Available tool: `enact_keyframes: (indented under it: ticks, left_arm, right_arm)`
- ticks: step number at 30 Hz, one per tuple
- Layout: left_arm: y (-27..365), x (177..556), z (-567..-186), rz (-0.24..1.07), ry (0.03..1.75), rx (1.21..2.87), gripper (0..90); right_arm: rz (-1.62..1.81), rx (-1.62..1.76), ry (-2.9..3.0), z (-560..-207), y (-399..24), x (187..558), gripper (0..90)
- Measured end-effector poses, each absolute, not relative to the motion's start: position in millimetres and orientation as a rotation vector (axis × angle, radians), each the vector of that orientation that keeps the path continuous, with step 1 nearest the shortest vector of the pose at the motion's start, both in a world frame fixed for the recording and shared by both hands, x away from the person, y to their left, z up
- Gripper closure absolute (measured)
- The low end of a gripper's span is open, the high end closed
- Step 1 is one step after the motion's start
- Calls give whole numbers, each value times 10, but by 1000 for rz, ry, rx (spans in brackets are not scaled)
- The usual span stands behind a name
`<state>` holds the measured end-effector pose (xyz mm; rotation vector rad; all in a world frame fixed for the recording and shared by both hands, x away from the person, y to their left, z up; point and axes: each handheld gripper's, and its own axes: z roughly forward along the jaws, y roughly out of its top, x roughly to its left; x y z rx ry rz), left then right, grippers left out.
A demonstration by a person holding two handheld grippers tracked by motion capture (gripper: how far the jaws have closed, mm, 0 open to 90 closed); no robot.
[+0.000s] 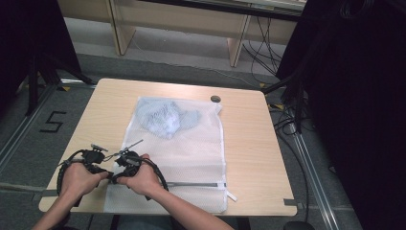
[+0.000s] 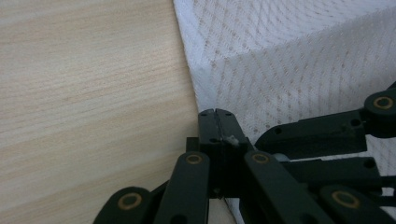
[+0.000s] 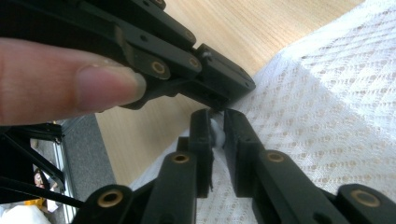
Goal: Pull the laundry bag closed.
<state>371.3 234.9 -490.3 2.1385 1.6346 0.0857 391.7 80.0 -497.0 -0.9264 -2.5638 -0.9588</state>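
A white mesh laundry bag (image 1: 184, 143) lies flat on the wooden table (image 1: 249, 143), with a light blue garment (image 1: 165, 117) bunched inside its far end. Both grippers meet at the bag's near left edge. My left gripper (image 2: 215, 114) has its jaws pressed together on that edge (image 2: 201, 93), and a white scrap shows at their seam. My right gripper (image 3: 217, 126) comes in from the other side, jaws nearly together on a small white fold of mesh (image 3: 217, 133). In the high view the left gripper (image 1: 103, 170) and right gripper (image 1: 119, 175) sit tip to tip between the person's hands.
A dark zipper line (image 1: 191, 184) runs across the bag's near end, with a white tab (image 1: 231, 196) at its right. A small dark round object (image 1: 216, 98) lies at the table's far edge. Bare wood (image 1: 249, 158) lies to the bag's right. Cables (image 1: 287, 124) trail on the floor.
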Motion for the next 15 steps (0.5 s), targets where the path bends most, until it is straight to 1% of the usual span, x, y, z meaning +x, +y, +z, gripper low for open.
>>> enact_keyframes:
  ticks: [6,15]
  left_arm:
    - [2308,3685,-4903,108,1624,2150,898]
    - [2280,3664,-4900,128,1605,2175,899]
  right_arm:
    - [-956,-936,-2544,-4976,789,3897,864]
    - [-960,-953,-2549,-5007,769,3870,866]
